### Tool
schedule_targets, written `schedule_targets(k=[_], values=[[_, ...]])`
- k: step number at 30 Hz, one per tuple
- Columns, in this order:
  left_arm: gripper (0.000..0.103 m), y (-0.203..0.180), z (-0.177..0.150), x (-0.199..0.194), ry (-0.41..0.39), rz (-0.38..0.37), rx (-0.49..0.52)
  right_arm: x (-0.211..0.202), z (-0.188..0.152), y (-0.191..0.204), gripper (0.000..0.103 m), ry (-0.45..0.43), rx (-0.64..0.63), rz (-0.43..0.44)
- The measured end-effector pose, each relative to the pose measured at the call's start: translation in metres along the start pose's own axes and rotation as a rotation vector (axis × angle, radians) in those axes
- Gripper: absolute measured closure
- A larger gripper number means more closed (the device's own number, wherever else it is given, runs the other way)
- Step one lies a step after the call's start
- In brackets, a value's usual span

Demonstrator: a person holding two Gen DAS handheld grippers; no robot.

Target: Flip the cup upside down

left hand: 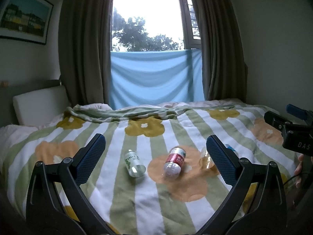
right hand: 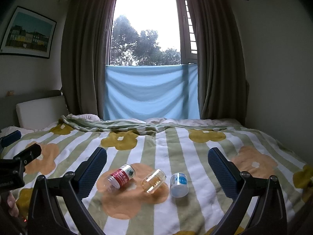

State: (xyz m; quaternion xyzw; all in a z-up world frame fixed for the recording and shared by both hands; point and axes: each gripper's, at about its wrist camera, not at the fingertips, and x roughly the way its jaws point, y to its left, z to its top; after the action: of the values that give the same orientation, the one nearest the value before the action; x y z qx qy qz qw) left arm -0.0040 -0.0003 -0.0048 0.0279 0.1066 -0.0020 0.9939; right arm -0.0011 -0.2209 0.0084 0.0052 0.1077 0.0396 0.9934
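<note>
Soft quilt [right hand: 176,211] under everything. Amber cup [right hand: 153,181] lay on its side between red-label bottle [right hand: 122,177] and white-blue bottle [right hand: 179,185]. Both grippers, left [left hand: 155,158] and right [right hand: 157,173], gaped wide, holding nothing. Risks: cup rolling when nudged, tipping on bedding, neighbours getting knocked.

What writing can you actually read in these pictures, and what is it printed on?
"DAS": white letters on the black body of the right gripper, cut off by the picture's edge.
Green-label bottle: digits, roughly "100", too blurred to be sure.
Red-label bottle: white Chinese characters, too blurred to read.
Blue-and-white bottle: print too small.
</note>
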Motion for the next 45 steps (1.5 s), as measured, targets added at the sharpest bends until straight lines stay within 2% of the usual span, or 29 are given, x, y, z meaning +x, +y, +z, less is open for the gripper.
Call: schedule_targets(k=[17,22,26,29,33,35,38,41,45], values=[[0.0,-0.01,0.004,0.003,0.032,-0.035,0.024,0.0,-0.006,-0.001,0.0,0.005,-0.001,-0.002],[0.0,-0.021,0.013,0.015,0.046,-0.099,0.042,-0.003,-0.006,-0.004,0.0,0.001,-0.011,-0.001],[0.0,-0.038,0.028,0.044,0.092,-0.175,0.091,-0.007,-0.01,-0.014,0.0,0.001,-0.033,-0.001],[0.0,-0.056,0.036,0.08,0.152,-0.22,0.136,-0.011,-0.011,-0.023,0.0,0.003,-0.041,-0.009],[0.0,-0.09,0.032,0.137,0.276,-0.275,0.198,-0.011,-0.016,-0.041,0.0,0.016,-0.011,-0.007],[0.0,-0.108,0.024,0.168,0.353,-0.303,0.222,-0.011,-0.019,-0.05,0.0,0.024,-0.005,-0.016],[0.0,-0.132,0.011,0.213,0.494,-0.389,0.236,-0.011,-0.024,-0.064,0.0,0.042,-0.005,-0.018],[0.0,-0.153,-0.006,0.256,0.608,-0.408,0.249,-0.012,-0.028,-0.078,0.0,0.06,-0.006,-0.023],[0.0,-0.177,-0.031,0.294,0.716,-0.387,0.359,-0.015,-0.032,-0.097,0.0,0.069,-0.006,-0.037]])
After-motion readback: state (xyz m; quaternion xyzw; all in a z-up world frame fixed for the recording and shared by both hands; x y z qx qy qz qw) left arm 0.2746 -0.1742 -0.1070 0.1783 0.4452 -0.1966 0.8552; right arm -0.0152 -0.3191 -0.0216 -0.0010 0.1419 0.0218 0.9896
